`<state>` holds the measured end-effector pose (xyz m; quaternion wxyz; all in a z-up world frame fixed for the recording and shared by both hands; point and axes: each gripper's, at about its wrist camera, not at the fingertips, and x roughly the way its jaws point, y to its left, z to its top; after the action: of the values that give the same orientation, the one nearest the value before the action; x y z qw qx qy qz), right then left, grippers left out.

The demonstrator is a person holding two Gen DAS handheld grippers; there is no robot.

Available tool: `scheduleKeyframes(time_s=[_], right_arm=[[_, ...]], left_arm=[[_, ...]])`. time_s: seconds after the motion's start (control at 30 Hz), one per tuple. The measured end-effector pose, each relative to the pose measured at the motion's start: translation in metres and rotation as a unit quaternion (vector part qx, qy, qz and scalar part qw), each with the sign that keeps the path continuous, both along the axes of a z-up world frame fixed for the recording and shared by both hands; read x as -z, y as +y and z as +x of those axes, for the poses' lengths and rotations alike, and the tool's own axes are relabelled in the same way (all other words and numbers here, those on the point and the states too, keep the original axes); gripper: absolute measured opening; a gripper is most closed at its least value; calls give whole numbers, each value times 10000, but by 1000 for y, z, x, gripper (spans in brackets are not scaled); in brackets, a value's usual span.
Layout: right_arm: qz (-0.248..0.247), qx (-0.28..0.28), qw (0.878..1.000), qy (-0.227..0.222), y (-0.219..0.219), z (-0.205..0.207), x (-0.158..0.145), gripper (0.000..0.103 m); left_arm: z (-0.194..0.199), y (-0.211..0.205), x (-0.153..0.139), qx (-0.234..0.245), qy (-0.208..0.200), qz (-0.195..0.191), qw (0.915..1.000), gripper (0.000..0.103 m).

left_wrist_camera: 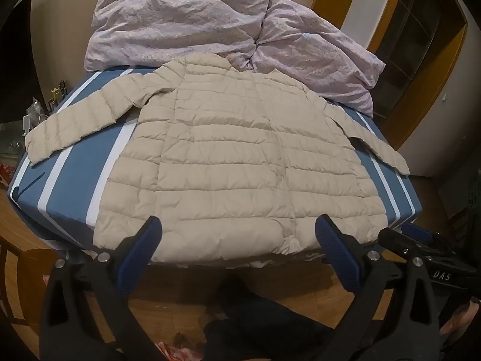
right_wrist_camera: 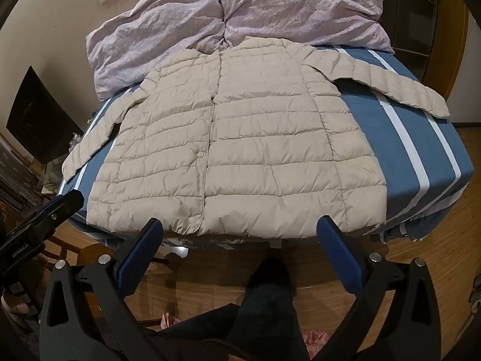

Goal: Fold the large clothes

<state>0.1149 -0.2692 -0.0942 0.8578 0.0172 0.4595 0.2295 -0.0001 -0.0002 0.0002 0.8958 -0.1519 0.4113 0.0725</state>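
We see the bed (left_wrist_camera: 60, 180) filling most of both views, its blue sheet crossed by white stripes, and a crumpled lilac duvet (left_wrist_camera: 186, 24) heaped along the top of the frame. Spread flat on the sheet at the centre lies the beige quilted jacket (left_wrist_camera: 228, 162), front side up, its collar toward the duvet and its hem along the near edge of the bed. One sleeve (left_wrist_camera: 69, 123) stretches to the left of the frame, the other sleeve (left_wrist_camera: 375, 144) to the right, both lying on the sheet. Below the bed, at the bottom of the frame, runs a wooden floor (right_wrist_camera: 421, 258), and a dark trouser leg (right_wrist_camera: 264, 310) of the person shows there. Our left claw (left_wrist_camera: 239, 228) stands wide, nothing between its blue pads, its tips in front of the hem. Our right claw (right_wrist_camera: 240, 230) stands equally wide and empty, also before the hem
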Motion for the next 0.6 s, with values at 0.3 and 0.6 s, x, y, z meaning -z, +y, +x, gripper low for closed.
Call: scheduleKeyframes(time_s=[0.3,0.6], right_arm=[[-7,4,10000,-26,-1,-1,-1,102],[5,4,10000,-10,-2,-1,-1,102]], left_arm=[[0,0,0,9,2,5,10000,101],[2,0,1,-4,16,5,10000,101]])
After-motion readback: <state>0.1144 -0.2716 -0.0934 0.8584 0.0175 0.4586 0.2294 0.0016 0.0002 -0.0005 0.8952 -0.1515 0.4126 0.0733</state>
